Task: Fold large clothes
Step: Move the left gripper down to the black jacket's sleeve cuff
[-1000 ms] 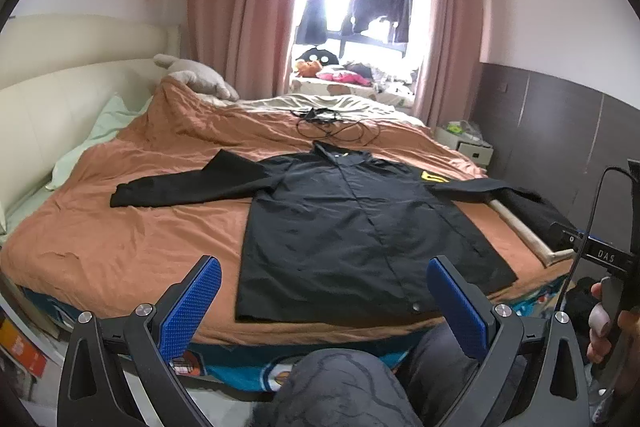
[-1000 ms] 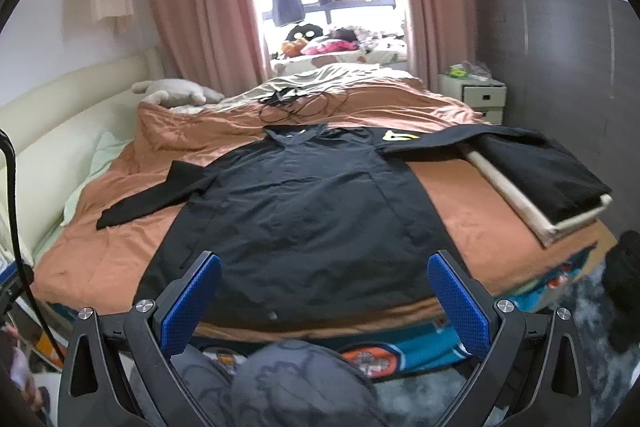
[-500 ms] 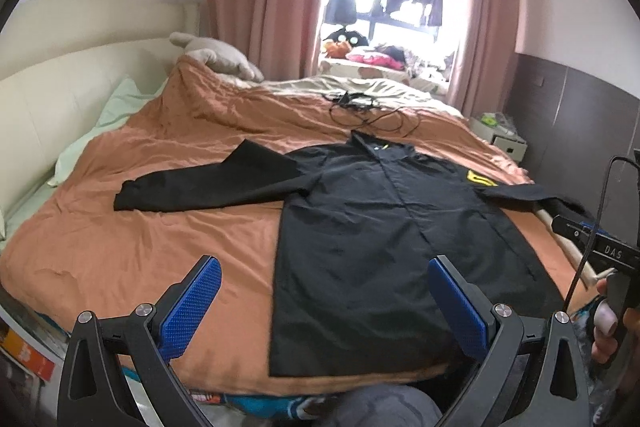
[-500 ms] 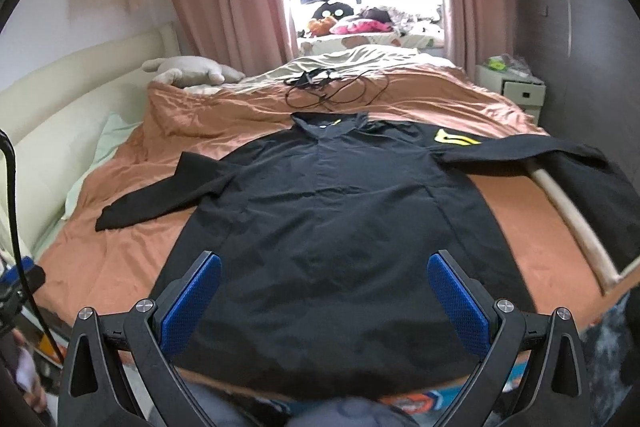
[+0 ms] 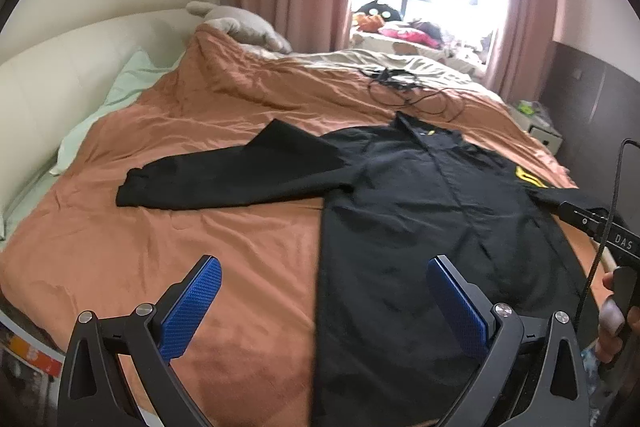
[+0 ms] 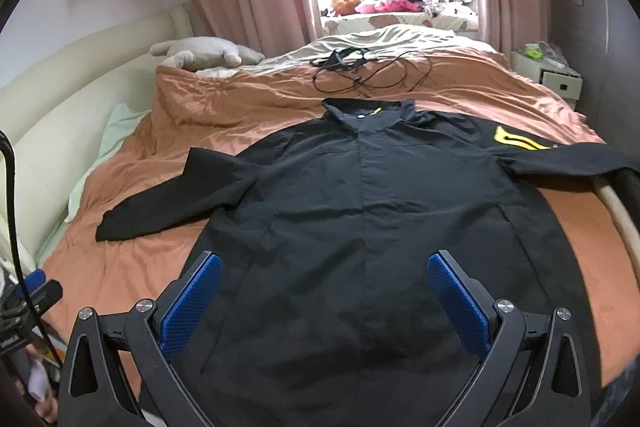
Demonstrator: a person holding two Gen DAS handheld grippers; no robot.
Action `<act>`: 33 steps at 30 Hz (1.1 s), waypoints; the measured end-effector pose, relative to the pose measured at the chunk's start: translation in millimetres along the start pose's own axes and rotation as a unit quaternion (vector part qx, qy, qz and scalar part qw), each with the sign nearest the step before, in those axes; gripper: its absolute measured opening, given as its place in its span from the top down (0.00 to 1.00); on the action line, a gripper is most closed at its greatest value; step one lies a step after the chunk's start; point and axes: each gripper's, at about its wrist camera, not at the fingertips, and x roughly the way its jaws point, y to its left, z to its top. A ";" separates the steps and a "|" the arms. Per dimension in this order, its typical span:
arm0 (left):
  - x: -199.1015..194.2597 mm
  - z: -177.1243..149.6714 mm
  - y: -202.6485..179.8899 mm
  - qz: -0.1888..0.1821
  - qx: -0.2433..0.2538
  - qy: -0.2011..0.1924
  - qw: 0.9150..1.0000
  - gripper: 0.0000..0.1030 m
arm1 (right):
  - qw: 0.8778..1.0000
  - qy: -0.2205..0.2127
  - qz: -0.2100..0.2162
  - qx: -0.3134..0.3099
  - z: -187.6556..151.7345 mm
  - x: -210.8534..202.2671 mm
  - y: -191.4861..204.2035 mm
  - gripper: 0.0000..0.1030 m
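Left hand-held gripper (image 5: 324,301) – jaws wide, empty, above bed (image 5: 120,259) edge beside jacket hem. Right hand-held gripper (image 6: 324,297) – wide, empty, over lower jacket. Black jacket (image 6: 368,211) flat on bed, sleeves spread. Beyond collar: tangled cable (image 6: 360,71), then plush toy (image 6: 204,53) nr headboard.

Bare orange bedspread (image 5: 172,247) lies open left of the black jacket (image 6: 380,227) and under its left sleeve (image 5: 224,179), while tangled black cables (image 6: 360,75) crowd the far side beyond the collar and a plush toy (image 6: 204,53) sits far left.
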 end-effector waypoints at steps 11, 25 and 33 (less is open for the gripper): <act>62.5 29.5 47.8 0.044 -0.031 0.013 0.998 0.06 | 0.999 0.033 0.028 0.029 28.8 91.7 21.4 0.03; 152.8 51.4 146.6 0.120 -0.107 0.065 0.985 0.22 | 0.995 0.073 0.019 0.059 39.4 186.1 28.7 0.13; 196.0 49.2 205.4 0.156 -0.164 0.104 0.969 0.22 | 0.994 0.079 0.013 0.068 49.8 215.8 25.8 0.17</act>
